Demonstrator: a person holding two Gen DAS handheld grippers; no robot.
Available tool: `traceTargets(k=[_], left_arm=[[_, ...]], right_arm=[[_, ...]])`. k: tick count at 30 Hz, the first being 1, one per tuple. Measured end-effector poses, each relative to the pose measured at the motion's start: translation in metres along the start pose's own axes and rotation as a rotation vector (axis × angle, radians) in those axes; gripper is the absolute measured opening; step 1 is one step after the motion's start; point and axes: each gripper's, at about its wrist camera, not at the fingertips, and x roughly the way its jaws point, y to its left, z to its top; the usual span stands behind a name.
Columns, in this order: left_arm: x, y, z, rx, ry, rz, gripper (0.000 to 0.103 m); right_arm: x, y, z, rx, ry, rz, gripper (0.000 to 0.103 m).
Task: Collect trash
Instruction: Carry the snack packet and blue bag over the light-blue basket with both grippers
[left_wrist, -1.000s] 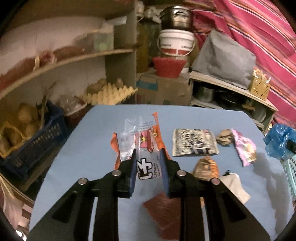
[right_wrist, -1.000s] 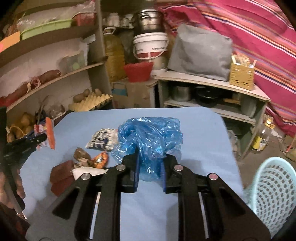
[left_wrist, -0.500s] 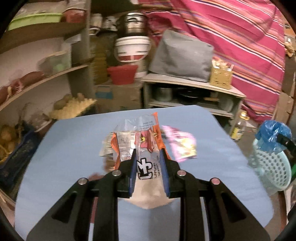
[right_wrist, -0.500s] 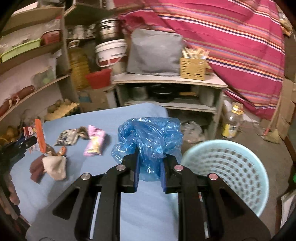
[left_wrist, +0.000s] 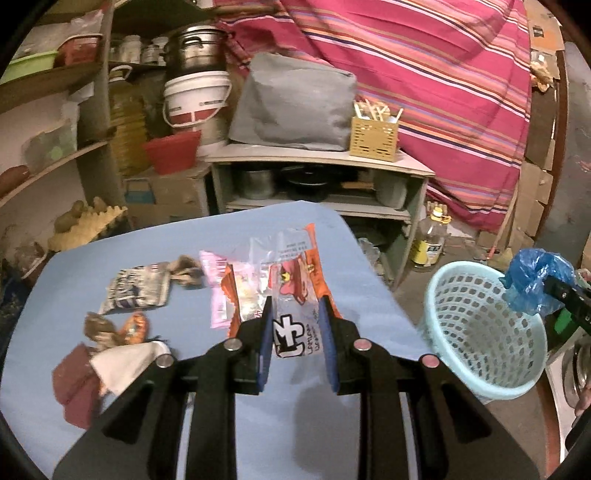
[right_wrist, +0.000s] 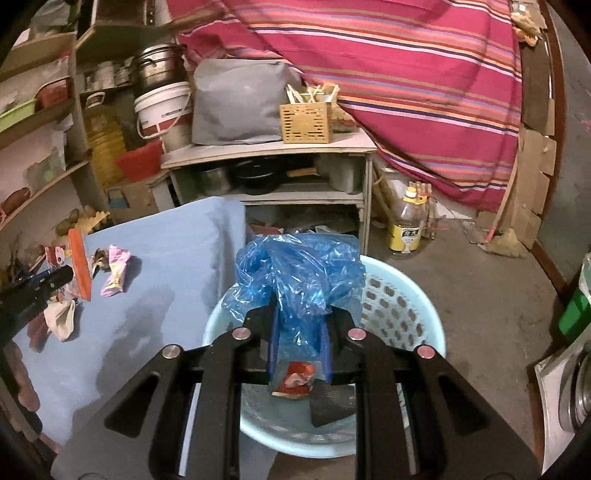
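My left gripper (left_wrist: 295, 314) is shut on a clear and orange snack wrapper (left_wrist: 291, 280), held above the blue table (left_wrist: 147, 243). Right of the table stands a light blue perforated basket (left_wrist: 480, 332). My right gripper (right_wrist: 299, 325) is shut on a crumpled blue plastic bag (right_wrist: 299, 273) directly over that basket (right_wrist: 399, 306), which holds a red wrapper (right_wrist: 295, 380) and a dark piece (right_wrist: 328, 406). In the left wrist view the blue bag (left_wrist: 535, 280) hangs at the basket's far rim. Still on the table lie a pink wrapper (left_wrist: 214, 291), a black-and-white packet (left_wrist: 136, 288) and a white cloth (left_wrist: 125, 362).
Behind the table a low shelf unit (left_wrist: 317, 166) holds pots, a grey bag and a yellow caddy. A bottle (right_wrist: 406, 221) stands on the floor by a striped cloth. Wall shelves, a white bucket and egg trays crowd the left. A green box (right_wrist: 576, 310) sits at the right.
Both grippers swung right with their loads. The blue bag went from above the table to above the basket. The left view turned so the basket now shows.
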Motion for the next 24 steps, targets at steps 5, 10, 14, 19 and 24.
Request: traceTargets(k=[5,10,14,19,24], left_arm=[[0.006,-0.027,0.001,0.02,-0.001,-0.014,0.024],[0.017,-0.043,0.002,0.032,0.007,-0.022,0.024],[0.015,-0.055,0.001,0.021,-0.025,-0.034,0.024],[0.023,-0.077,0.001,0.018,-0.01,-0.084,0.024],[0.036,-0.11,0.001,0.071,0.004,-0.121,0.024]], right_arm=[[0.002,-0.01,0.008,-0.039,-0.006,-0.025,0.018],[0.01,-0.023,-0.002,-0.027,0.018,-0.013,0.018],[0.01,-0.033,-0.005,0.018,0.018,0.012,0.018],[0.008,-0.046,-0.005,0.048,0.0,-0.002,0.018],[0.019,-0.061,-0.014,0.088,0.033,-0.016,0.018]])
